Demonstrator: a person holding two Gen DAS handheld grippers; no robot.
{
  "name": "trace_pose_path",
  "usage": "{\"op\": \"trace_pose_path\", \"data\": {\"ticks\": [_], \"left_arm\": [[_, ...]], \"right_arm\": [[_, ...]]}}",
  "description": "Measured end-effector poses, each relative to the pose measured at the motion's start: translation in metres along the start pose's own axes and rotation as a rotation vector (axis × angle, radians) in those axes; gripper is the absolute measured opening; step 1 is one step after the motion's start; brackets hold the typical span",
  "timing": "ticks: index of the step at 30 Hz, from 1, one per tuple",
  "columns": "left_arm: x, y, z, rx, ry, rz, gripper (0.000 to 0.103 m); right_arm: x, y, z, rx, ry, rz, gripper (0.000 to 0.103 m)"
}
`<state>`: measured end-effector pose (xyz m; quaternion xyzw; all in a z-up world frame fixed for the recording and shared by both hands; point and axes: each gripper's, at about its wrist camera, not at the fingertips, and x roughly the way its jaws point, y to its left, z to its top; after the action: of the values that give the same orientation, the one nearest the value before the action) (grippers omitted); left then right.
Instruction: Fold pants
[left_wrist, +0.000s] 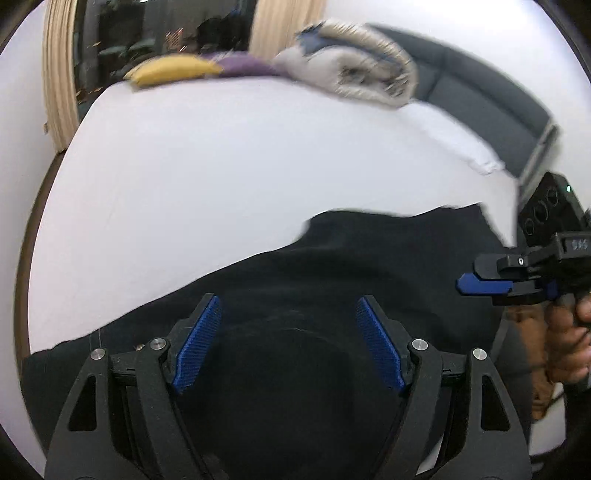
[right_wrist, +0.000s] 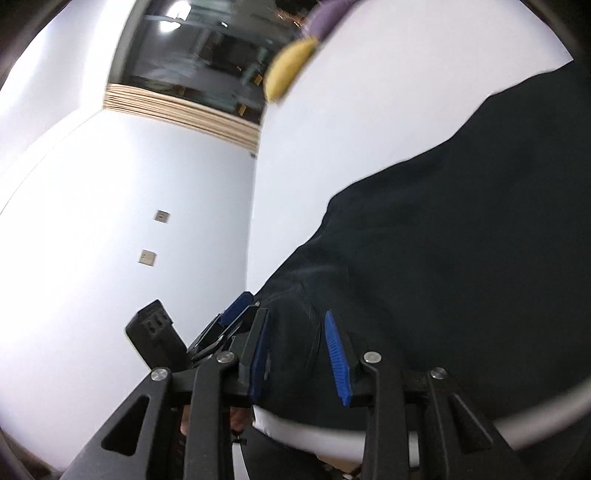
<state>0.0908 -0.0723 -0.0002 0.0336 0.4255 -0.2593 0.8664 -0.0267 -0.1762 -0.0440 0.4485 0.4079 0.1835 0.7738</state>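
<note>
Black pants (left_wrist: 369, 266) lie spread on a white surface (left_wrist: 221, 166), their edge running up from lower left to right. My left gripper (left_wrist: 290, 332) hovers over them with its blue pads (left_wrist: 199, 343) wide apart and nothing pinched between them. My right gripper (left_wrist: 484, 284), held by a hand (left_wrist: 565, 343), sits at the pants' right edge. In the right wrist view the right gripper (right_wrist: 297, 358) is tilted over the pants (right_wrist: 461, 221). Its pads (right_wrist: 336, 358) stand a little apart, with the dark cloth showing in the gap, so it is open. The left gripper (right_wrist: 236, 306) shows just beyond it.
At the far edge of the surface lie a yellow cushion (left_wrist: 173, 70), a purple cushion (left_wrist: 243, 64) and a grey-and-blue bundle (left_wrist: 354, 70). A dark grey sofa back (left_wrist: 480, 85) runs along the right. A wood-framed window (right_wrist: 203, 55) and a white wall (right_wrist: 110, 221) stand beyond.
</note>
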Motion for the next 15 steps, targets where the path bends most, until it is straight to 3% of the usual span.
{"op": "trace_pose_path", "data": {"ticks": [3,5,6,7,10,15], "left_arm": [[0.031,0.013,-0.008,-0.021,0.085,0.025,0.075],[0.038,0.019,-0.016,-0.023,0.084,0.024,0.075],[0.037,0.019,-0.018,-0.007,0.067,0.024,0.075],[0.037,0.02,-0.018,0.001,0.066,0.028,0.075],[0.041,0.02,-0.016,0.017,0.069,0.041,0.075],[0.045,0.021,-0.015,0.034,0.06,0.062,0.075]], "right_arm": [[0.053,-0.02,0.022,0.075,0.071,0.059,0.028],[0.077,-0.042,0.029,0.095,0.084,0.028,0.027],[0.081,-0.055,0.031,0.125,0.08,0.005,0.01],[0.083,-0.068,0.031,0.161,0.079,0.009,0.0],[0.058,-0.101,0.037,0.203,-0.013,0.079,0.0],[-0.04,-0.157,0.073,0.268,-0.267,-0.021,0.0]]}}
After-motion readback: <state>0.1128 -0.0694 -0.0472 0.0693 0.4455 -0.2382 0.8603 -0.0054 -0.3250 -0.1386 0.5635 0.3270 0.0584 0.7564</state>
